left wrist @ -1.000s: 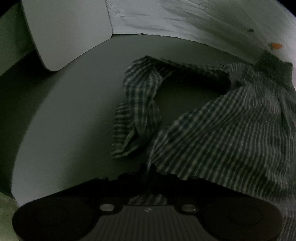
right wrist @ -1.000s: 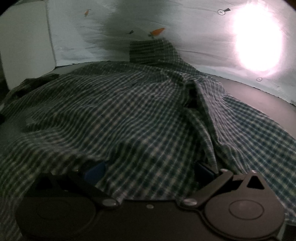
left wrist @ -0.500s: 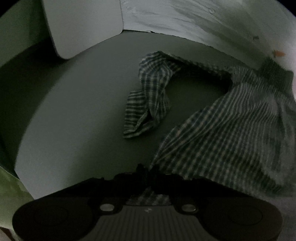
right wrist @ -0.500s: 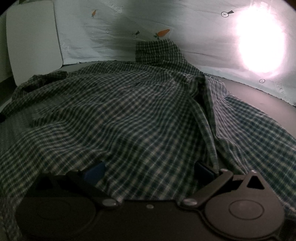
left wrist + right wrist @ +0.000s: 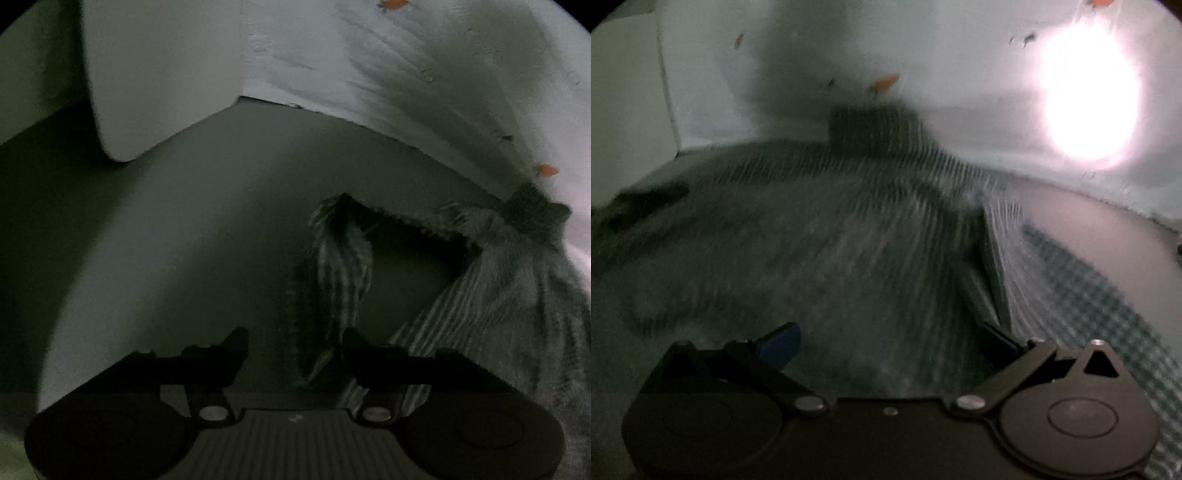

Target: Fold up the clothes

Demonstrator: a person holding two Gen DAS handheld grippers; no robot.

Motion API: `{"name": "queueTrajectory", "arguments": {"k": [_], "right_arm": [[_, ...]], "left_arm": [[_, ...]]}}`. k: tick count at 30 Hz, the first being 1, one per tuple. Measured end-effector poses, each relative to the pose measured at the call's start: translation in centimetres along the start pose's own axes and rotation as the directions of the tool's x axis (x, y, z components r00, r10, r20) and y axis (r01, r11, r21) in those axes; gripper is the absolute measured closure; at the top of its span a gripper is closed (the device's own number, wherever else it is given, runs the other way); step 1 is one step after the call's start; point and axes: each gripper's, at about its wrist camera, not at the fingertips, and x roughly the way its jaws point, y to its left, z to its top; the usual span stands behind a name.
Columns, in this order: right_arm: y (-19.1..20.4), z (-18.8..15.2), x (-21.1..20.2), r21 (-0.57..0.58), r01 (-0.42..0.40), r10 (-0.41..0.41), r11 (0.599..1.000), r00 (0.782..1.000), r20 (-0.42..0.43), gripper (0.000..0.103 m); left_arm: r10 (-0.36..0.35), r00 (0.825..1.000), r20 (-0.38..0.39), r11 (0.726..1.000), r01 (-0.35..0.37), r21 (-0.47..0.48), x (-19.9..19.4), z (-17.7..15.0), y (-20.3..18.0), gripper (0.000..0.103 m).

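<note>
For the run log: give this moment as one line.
task: fold clothes | left gripper: jaws opening, nothing pinched | right gripper: open above checked shirt | sleeve: crumpled

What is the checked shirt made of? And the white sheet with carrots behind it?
The checked shirt looks like thin woven cloth, perhaps cotton: it lies limp, creased, with a matte woven check. The white sheet also seems to be soft matte cloth: it wrinkles and carries small printed orange carrots. Blur and dim light leave the exact fibre of both open.

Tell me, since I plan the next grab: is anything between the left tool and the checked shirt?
Nothing visible. The left tool is opening, and the shirt's sleeve hangs right at its gap, with only bare table around.
</note>
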Motion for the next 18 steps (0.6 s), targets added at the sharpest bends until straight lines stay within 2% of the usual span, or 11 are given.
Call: {"name": "queueTrajectory", "arguments": {"k": [3, 5, 8, 10, 11, 13, 16, 18], "right_arm": [[2.4, 0.9, 2.0, 0.031, 0.035, -0.035, 0.999, 0.999, 0.001, 0.0], [4.3, 0.7, 3.9, 0.044, 0.051, -0.049, 0.998, 0.998, -0.032, 0.0], [6.6, -0.1, 6.5, 0.086, 0.077, -0.07, 0.993, 0.994, -0.086, 0.0], [8.2, -0.9, 6.7, 0.065, 0.164, -0.162, 0.984, 0.986, -0.035, 0.0], [8.7, -1.1, 6.6, 0.068, 0.198, -0.197, 0.978, 0.98, -0.014, 0.0], [8.9, -1.3, 6.4, 0.093, 0.218, -0.218, 0.971, 0.976, -0.014, 0.0], [8.1, -1.4, 6.4, 0.152, 0.194, -0.192, 0.969, 0.981, -0.026, 0.0], [7.9, -1.5, 6.5, 0.167, 0.188, -0.186, 0.968, 0.982, -0.027, 0.0]], "left_arm": [[-0.104, 0.994, -0.02, 0.995, 0.104, -0.013, 1.5, 1.2, 0.1, 0.039], [-0.123, 0.992, -0.033, 0.992, 0.123, 0.016, 2.9, 2.0, -0.2, 0.039], [-0.077, 0.996, -0.042, 0.993, 0.081, 0.088, 5.1, 3.1, -0.9, 0.045], [-0.033, 0.999, -0.041, 0.992, 0.037, 0.119, 6.2, 4.0, -0.6, 0.079], [-0.005, 1.0, -0.03, 0.993, 0.008, 0.117, 6.6, 4.6, -0.1, 0.082], [0.032, 0.999, 0.01, 0.998, -0.033, 0.057, 6.9, 6.3, 1.6, 0.088], [0.098, 0.992, 0.076, 0.994, -0.095, -0.045, 6.8, 9.4, 3.9, 0.092], [0.123, 0.979, 0.162, 0.992, -0.119, -0.034, 6.1, 11.5, 3.7, 0.092]]}}
